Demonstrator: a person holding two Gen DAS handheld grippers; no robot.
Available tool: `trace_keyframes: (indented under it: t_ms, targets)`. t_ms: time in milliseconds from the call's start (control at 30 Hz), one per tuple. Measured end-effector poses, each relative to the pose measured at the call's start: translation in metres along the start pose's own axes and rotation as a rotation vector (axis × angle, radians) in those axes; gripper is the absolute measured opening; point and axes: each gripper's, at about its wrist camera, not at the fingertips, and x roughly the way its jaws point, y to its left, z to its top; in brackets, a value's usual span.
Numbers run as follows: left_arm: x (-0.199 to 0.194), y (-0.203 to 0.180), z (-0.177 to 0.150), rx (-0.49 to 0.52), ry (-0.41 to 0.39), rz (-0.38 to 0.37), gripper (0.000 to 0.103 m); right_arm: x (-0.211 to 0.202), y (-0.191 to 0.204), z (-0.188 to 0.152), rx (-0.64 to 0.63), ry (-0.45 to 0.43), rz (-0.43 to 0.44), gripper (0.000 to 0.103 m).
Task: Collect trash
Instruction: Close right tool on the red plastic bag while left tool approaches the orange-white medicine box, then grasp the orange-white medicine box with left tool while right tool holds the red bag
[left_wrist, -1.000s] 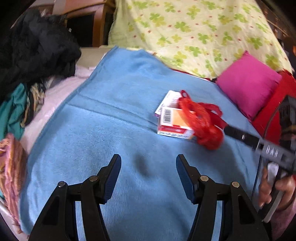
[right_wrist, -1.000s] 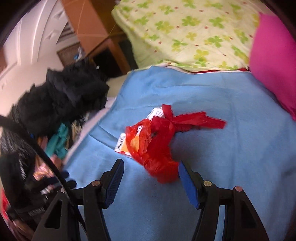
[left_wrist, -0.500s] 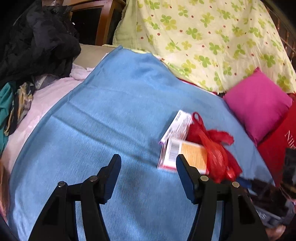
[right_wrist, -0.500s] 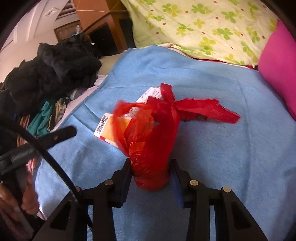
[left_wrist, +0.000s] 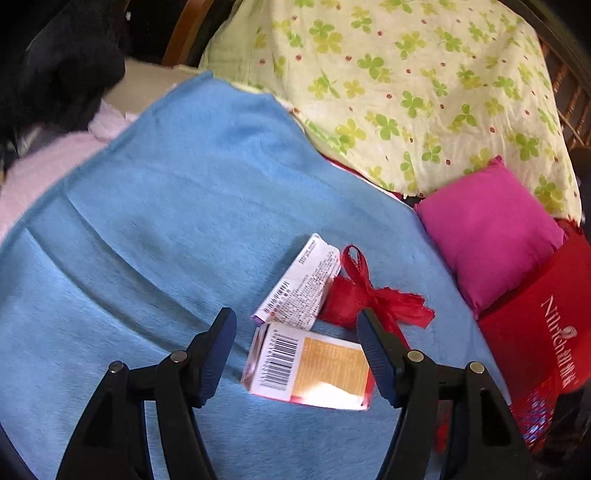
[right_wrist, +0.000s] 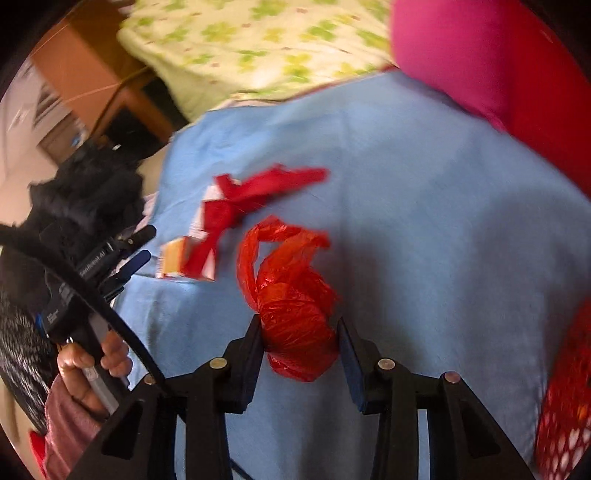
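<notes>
My right gripper (right_wrist: 300, 332) is shut on a crumpled red plastic bag (right_wrist: 291, 295) and holds it lifted above the blue blanket (right_wrist: 424, 221). My left gripper (left_wrist: 295, 347) is open just above an orange and white carton with a barcode (left_wrist: 314, 369). A white and purple box (left_wrist: 299, 284) lies behind it, touching a red ribbon scrap (left_wrist: 369, 295). The cartons (right_wrist: 177, 258) and ribbon (right_wrist: 251, 192) also show in the right wrist view, left of the bag.
A pink cushion (left_wrist: 491, 229) and a red mesh bag (left_wrist: 535, 350) lie at the right edge. A clover-print quilt (left_wrist: 406, 92) is piled at the back. Dark clothes (left_wrist: 55, 74) lie at the left.
My right gripper has lifted the red bag off the cartons and pulled it back to the right. My left gripper has moved closer, straddling the orange carton.
</notes>
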Motion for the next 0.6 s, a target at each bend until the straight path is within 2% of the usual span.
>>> trace_keyframes:
  t_ms: [200,367,433,600]
  targets:
    - [0.008,0.000,-0.015,-0.053,0.091,-0.054,0.067,-0.001,-0.015,-0.001,0.031,0.005,-0.003,0.042]
    - [-0.003,-0.017,-0.035,-0.028,0.166,-0.129,0.067,0.001,-0.021,0.001,0.074,0.013,0.007,0.042]
    - [-0.011,-0.029,-0.046,-0.003,0.214,-0.172,0.067,0.004,-0.021,0.001,0.080,0.016,0.008,0.042]
    - [-0.038,-0.068,-0.072,0.150,0.282,-0.227,0.068,0.002,-0.028,0.002,0.103,0.016,0.014,0.043]
